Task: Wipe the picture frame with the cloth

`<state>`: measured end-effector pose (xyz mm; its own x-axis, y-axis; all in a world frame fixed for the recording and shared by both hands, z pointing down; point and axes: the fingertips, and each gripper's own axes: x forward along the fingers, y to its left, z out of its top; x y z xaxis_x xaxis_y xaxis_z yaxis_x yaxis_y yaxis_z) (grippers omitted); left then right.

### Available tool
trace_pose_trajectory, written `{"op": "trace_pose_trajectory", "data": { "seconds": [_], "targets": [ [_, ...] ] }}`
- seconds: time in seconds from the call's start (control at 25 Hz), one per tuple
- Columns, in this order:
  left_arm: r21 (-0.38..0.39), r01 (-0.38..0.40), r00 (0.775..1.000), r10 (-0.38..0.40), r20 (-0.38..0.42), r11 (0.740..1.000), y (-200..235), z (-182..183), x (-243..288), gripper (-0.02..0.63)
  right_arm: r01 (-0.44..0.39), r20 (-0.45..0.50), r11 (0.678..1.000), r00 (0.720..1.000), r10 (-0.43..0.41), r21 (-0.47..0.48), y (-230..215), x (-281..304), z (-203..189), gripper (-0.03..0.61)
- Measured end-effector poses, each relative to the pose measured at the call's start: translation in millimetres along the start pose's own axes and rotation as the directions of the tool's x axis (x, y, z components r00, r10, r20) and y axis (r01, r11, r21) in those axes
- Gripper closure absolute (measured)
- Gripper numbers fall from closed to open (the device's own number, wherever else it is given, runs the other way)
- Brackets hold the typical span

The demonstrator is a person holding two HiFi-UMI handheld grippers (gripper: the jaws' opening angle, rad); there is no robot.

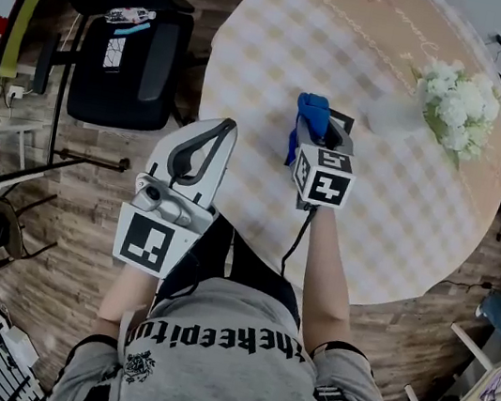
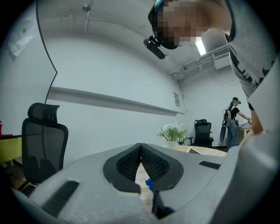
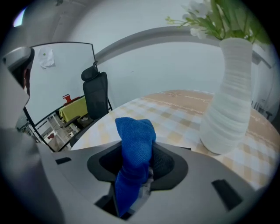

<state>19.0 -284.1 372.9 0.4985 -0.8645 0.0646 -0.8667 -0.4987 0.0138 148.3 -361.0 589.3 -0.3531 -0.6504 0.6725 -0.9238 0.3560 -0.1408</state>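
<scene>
My right gripper (image 1: 322,131) is over the round checked table (image 1: 398,229), shut on a blue cloth (image 1: 310,114) that sticks up between its jaws. The same cloth (image 3: 133,148) fills the middle of the right gripper view, bunched in that gripper (image 3: 141,159). A dark flat corner, apparently the picture frame (image 1: 344,121), shows just past the gripper; the rest is hidden under it. My left gripper (image 1: 227,127) hangs at the table's near left edge. Its pads meet at the tip, with nothing held (image 2: 141,146).
A white ribbed vase (image 3: 227,100) with white flowers (image 1: 457,101) stands on the table, close to the right of the cloth. A black office chair (image 1: 131,61) sits on the wooden floor at the left. A person (image 2: 232,122) stands far off.
</scene>
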Motion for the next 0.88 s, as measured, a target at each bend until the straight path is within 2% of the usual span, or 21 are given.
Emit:
{"op": "trace_pose_trajectory", "data": {
  "seconds": [0.12,0.28,0.64,0.88],
  "targets": [
    [-0.010,-0.010,1.000,0.010,0.002,1.000,29,3,0,0.597,0.015,-0.052,0.999,0.998,-0.018,-0.050,17,23,10,0.419],
    [-0.010,-0.013,1.000,0.013,0.005,1.000,36,4,1,0.597,0.031,-0.069,0.998,0.997,-0.034,-0.045,16,31,12,0.425],
    [-0.003,-0.004,1.000,0.004,0.011,1.000,20,7,0,0.597,0.145,-0.092,0.989,0.985,-0.146,-0.017,-35,2,-3,0.426],
    [-0.004,0.012,1.000,-0.012,0.014,1.000,27,9,5,0.597,0.196,-0.098,0.981,0.976,-0.195,0.004,-52,-6,3,0.426]
  ]
}}
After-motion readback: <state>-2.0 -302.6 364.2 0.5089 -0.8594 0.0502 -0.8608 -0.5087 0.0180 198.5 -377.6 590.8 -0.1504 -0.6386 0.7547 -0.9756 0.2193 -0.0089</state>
